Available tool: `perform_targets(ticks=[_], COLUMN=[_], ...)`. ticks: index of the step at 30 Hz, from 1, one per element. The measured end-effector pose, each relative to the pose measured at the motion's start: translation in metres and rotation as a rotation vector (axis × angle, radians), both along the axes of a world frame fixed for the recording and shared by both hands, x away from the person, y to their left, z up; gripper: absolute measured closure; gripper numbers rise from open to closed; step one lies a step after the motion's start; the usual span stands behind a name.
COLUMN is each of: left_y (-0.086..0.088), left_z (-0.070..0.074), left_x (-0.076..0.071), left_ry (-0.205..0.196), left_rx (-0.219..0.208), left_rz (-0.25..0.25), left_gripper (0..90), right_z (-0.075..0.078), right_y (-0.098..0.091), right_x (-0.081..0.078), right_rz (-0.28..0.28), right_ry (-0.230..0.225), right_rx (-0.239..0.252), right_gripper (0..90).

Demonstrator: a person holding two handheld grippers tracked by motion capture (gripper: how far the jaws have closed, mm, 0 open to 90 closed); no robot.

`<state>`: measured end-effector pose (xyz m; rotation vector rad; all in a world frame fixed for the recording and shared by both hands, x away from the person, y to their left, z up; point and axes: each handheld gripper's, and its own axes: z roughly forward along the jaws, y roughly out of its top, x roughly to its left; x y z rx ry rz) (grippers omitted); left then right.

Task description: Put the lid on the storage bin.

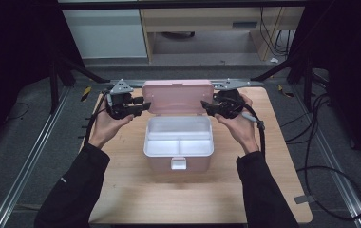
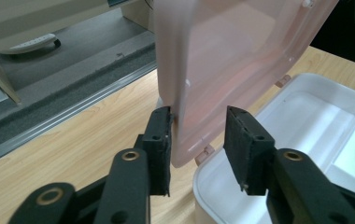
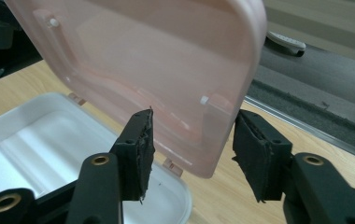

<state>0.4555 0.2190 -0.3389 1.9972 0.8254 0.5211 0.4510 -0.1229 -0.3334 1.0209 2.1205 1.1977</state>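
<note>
On the light wooden table (image 1: 121, 199) stands a pale pink plastic box (image 1: 178, 161) with a white divided tray (image 1: 178, 141) inside it. Its pink translucent lid (image 1: 177, 96) is raised and stands almost upright at the far edge of the box, on its hinges.

The left gripper (image 1: 143, 103) is at the left edge of the lid and the right gripper (image 1: 206, 105) is at the right edge. In the left gripper view the jaws stand partly open around the lid's edge: one pad (image 2: 162, 140) touches the outer face of the lid or is just beside it, while the other pad is clearly apart from the inner face. In the right gripper view the lid's corner (image 3: 213, 154) is between the two pads, with a gap on both sides. So neither gripper really clamps the lid.

I judge that the step in hand is handling the opened lid, either taking hold of it or letting it go; which one I cannot tell. If the lid must come down, the next move calls for both grippers to press on the edges together and swing it evenly forward over the tray.
</note>
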Motion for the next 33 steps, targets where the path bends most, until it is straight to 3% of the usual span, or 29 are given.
perform_targets(ticks=[15, 25, 33], left_y=[0.007, 0.011, 0.017], left_z=[-0.015, -0.023, -0.038], left_x=[-0.03, -0.045, -0.058], left_ry=[-0.003, -0.001, 0.018], left_rx=[-0.001, 0.012, 0.023], left_rz=[-0.037, -0.034, -0.035], left_gripper=[72.5, 71.5, 68.4], right_z=[-0.012, -0.023, -0.036], right_y=[-0.014, -0.02, -0.032], right_x=[-0.025, -0.043, -0.058], right_rz=[0.038, 0.075, 0.075], right_ry=[-0.015, -0.002, 0.024], right_rx=[0.003, -0.011, -0.027], right_gripper=[71.7, 70.6, 62.6])
